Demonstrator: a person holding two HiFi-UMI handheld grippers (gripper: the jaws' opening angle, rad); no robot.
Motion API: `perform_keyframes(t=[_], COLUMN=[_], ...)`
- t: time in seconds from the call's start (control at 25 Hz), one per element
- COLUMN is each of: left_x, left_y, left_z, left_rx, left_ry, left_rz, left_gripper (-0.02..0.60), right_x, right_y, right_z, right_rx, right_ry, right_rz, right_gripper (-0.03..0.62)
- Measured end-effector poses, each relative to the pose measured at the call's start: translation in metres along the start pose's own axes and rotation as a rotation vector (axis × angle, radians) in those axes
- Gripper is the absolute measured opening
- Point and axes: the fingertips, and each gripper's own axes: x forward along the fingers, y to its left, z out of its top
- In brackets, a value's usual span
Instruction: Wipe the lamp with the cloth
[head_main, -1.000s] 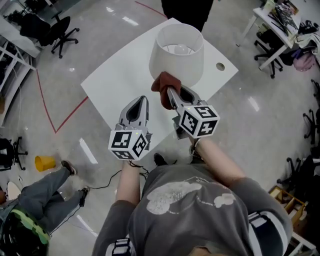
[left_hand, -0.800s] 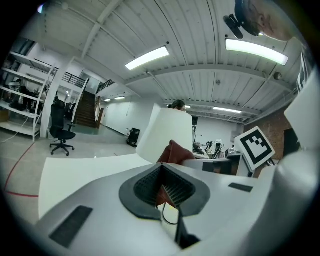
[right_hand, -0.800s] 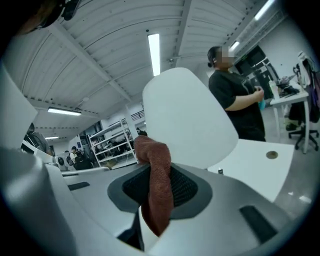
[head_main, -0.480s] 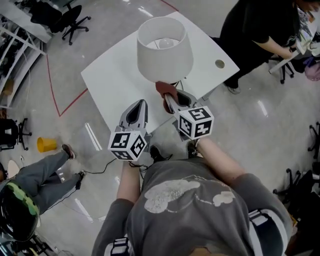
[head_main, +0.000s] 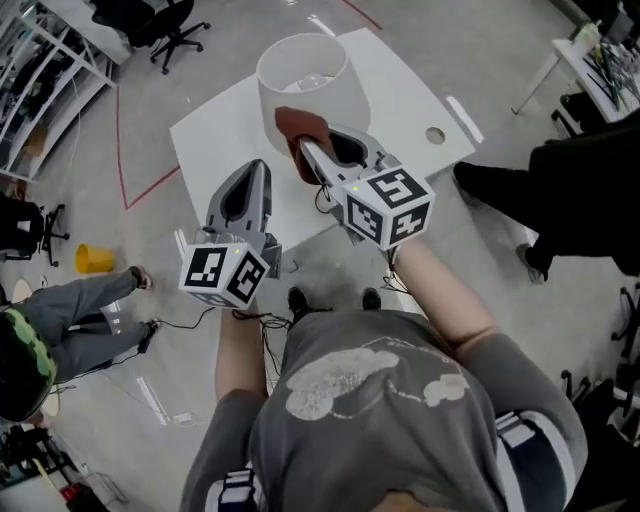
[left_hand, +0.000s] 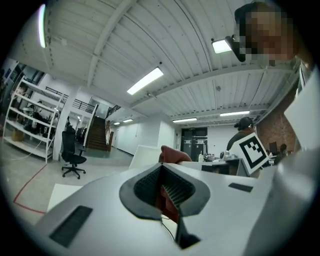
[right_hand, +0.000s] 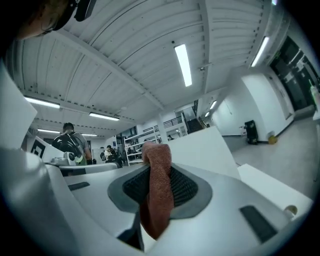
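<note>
A lamp with a white shade (head_main: 310, 75) stands on a white table (head_main: 215, 135). A red-brown cloth (head_main: 296, 126) is pressed against the near side of the shade, just below its rim, with my right gripper (head_main: 306, 150) shut on it. In the right gripper view the cloth (right_hand: 157, 187) hangs down between the jaws, with the shade (right_hand: 200, 145) just behind. My left gripper (head_main: 259, 167) hovers left of the shade over the table's near edge, its jaws together and holding nothing. In the left gripper view, the cloth (left_hand: 172, 152) shows past my left gripper (left_hand: 161, 169).
A person in dark clothes (head_main: 590, 180) stands to the table's right. Another person (head_main: 70, 315) sits on the floor at the left, near a yellow cup-like thing (head_main: 92, 260). The table has a round hole (head_main: 434, 135). Office chairs (head_main: 170, 18) stand far back.
My right gripper has carried the cloth up the shade from its lower edge toward the rim. The left gripper has drifted left. The person in dark clothes has moved to the right.
</note>
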Motion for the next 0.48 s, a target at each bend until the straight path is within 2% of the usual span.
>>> perform_keyframes(t=[0.16, 0.32, 0.48], left_x=[0.015, 0.012, 0.013], left_y=[-0.017, -0.008, 0.007], left_z=[0.018, 0.006, -0.014], left_rx=[0.082, 0.032, 0.009], left_ry=[-0.021, -0.006, 0.046], left_rz=[0.001, -0.004, -0.025], left_gripper=[0.008, 0.008, 0.008], right_x=[-0.003, 0.001, 0.001], right_y=[-0.022, -0.026, -0.033], right_z=[0.025, 0.005, -0.018], right_rx=[-0.014, 0.048, 0.083], right_ry=[-0.011, 0.009, 0.025], right_rz=[0.017, 0.031, -0.014], right_gripper=[0.091, 0.091, 0.091])
